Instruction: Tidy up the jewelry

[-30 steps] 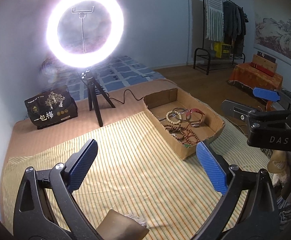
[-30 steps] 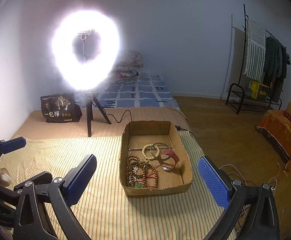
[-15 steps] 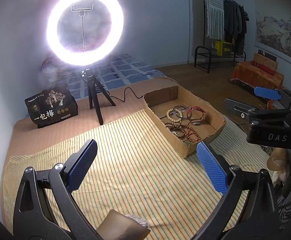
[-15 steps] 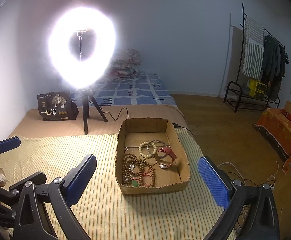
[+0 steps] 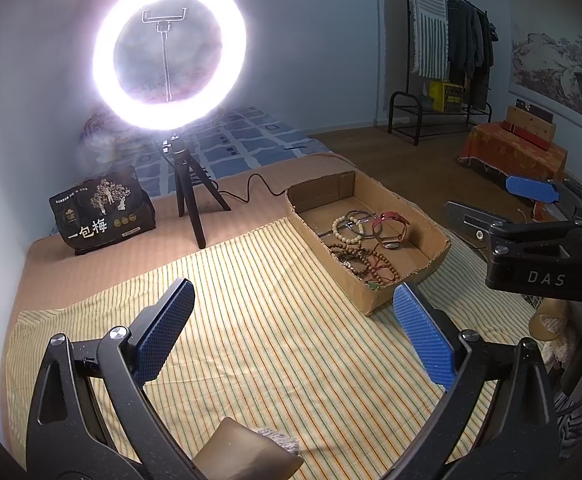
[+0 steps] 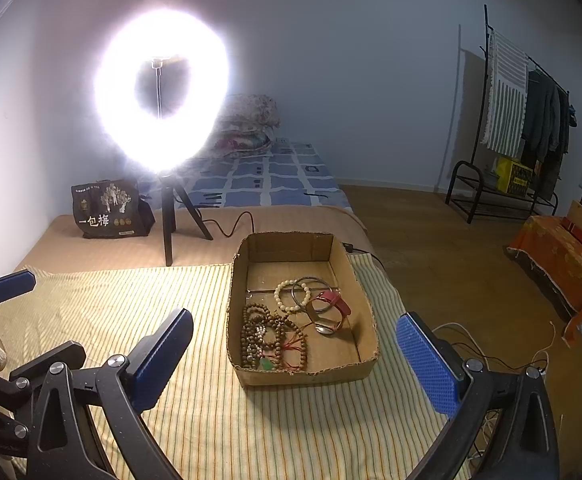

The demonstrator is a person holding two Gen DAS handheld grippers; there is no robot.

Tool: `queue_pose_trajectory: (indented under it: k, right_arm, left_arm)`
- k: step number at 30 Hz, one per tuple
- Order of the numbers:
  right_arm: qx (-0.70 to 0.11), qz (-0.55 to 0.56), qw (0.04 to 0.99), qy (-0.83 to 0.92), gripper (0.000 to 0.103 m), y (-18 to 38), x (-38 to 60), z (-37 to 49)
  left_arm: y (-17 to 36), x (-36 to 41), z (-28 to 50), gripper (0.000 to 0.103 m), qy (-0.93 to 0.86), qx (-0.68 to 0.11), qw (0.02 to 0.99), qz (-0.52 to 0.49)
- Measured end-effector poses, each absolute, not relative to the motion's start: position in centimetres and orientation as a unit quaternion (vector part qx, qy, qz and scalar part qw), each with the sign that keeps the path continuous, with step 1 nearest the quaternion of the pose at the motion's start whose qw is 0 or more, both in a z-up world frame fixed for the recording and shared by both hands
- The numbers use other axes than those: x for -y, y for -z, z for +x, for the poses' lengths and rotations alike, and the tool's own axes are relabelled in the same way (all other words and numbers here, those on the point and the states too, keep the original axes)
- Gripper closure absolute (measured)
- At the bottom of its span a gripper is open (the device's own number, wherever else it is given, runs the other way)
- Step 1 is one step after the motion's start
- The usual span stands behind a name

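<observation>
A shallow cardboard box (image 6: 237,322) (image 5: 435,228) lies on a striped cloth (image 6: 103,312) (image 5: 275,320). In it lie brown bead strings (image 6: 267,336) (image 5: 361,258), a white bead bracelet (image 6: 289,294) (image 5: 345,228), dark bangles (image 6: 309,292) and a red-strap watch (image 6: 331,310) (image 5: 391,228). My right gripper (image 6: 295,356) is open and empty, above the cloth just in front of the box. My left gripper (image 5: 291,328) is open and empty, left of the box. The right gripper also shows in the left wrist view (image 5: 531,216).
A lit ring light on a black tripod (image 6: 163,92) (image 5: 171,52) stands behind the cloth, cable trailing. A black printed bag (image 6: 107,210) (image 5: 99,212) sits at the back left. Clothes rack (image 6: 523,120) and orange-covered bench (image 6: 563,256) stand at the right.
Both views have drifted slightly; the right gripper has come a little closer to the box. Both grippers stay open and empty. The jewelry has not moved.
</observation>
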State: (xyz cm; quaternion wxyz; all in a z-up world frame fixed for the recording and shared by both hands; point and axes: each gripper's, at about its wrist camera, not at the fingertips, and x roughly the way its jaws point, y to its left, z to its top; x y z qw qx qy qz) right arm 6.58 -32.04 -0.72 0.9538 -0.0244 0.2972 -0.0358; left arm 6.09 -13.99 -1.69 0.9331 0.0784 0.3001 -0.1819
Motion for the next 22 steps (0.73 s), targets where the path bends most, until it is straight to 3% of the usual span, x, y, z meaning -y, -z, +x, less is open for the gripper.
queue_pose_trajectory:
  k: [22]
  right_arm:
    - [-0.309, -0.027, 0.95, 0.039, 0.0, 1.38, 32.26, 6.76]
  left_arm:
    - [1.63, 13.75, 5.64, 0.002, 0.175, -0.292, 0.937, 0.079]
